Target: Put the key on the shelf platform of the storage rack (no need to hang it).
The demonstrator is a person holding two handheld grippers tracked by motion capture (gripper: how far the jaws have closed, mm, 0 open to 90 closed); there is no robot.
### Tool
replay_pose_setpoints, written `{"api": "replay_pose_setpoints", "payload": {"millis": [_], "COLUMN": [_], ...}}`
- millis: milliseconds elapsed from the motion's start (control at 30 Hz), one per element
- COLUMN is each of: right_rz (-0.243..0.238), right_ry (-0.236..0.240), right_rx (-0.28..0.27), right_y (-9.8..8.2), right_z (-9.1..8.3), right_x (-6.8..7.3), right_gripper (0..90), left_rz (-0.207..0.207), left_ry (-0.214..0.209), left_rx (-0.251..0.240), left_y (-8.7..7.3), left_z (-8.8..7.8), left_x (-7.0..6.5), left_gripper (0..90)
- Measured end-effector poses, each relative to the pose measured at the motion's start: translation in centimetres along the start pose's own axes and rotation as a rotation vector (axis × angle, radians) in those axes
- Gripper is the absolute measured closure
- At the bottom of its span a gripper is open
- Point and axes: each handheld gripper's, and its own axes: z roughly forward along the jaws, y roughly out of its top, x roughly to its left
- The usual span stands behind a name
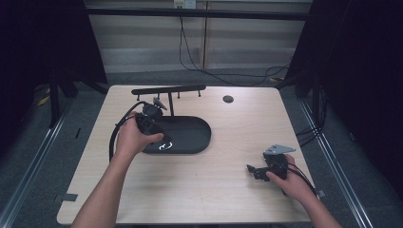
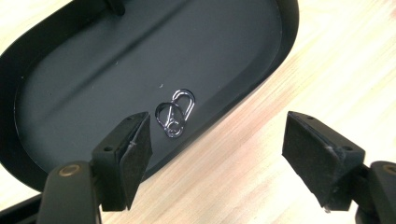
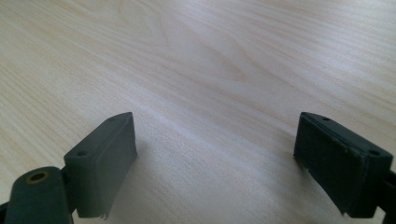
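Hovering spread left gripper (image 2: 217, 140) above silver clip (image 2: 175, 113) in black tray (image 2: 70, 70), tray edges cropped, right gripper (image 3: 215, 154) spread over table (image 3: 210, 56)

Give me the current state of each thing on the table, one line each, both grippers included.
Left gripper: open, nothing between the jaws, held over the near edge of the tray.
Right gripper: open, empty, over bare table.
Black oval tray: flat on the table, holding the metal clip.
Metal clip: lying loose in the tray, near its rim, untouched.
Black T-shaped stand: upright behind the tray, bar bare.
Table: light wood.
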Motion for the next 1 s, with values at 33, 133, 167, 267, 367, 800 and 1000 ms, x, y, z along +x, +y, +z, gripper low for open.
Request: {"api": "replay_pose_setpoints", "payload": {"millis": [33, 133, 167, 267, 367, 800, 1000], "right_rz": [0.0, 0.003, 0.002, 0.002, -0.004, -0.004, -0.004], "right_ry": [-0.001, 0.0, 0.0, -0.001, -0.002, -0.003, -0.003], "right_rx": [0.0, 0.001, 0.001, 0.0, -0.005, -0.005, -0.005], "right_y": [0.0, 0.0, 0.0, 0.0, 0.0, 0.0, 0.0], "right_z": [0.0, 0.0, 0.0, 0.0, 0.1, 0.1, 0.1], "right_x": [0.0, 0.0, 0.0, 0.0, 0.0, 0.0, 0.0], "right_gripper": [12.4, 12.4, 12.4, 12.3, 12.3, 12.4, 12.3], "left_rz": [-0.002, -0.006, -0.003, 0.0, 0.003, 0.001, 0.01], "left_ry": [-0.001, -0.008, -0.008, -0.009, -0.01, -0.026, -0.025], "left_rx": [0.001, -0.005, -0.005, -0.013, -0.023, -0.058, -0.047], "left_y": [-0.1, -0.5, -0.7, -1.2, -1.7, -3.7, -4.5], "left_z": [-0.1, -0.2, -0.2, -0.3, -0.4, -1.0, -1.1], "left_x": [0.0, -0.1, -0.1, -0.2, -0.2, 0.1, 0.0], "left_gripper": [23.4, 22.3, 21.8, 20.7, 19.4, 15.6, 15.6]}}
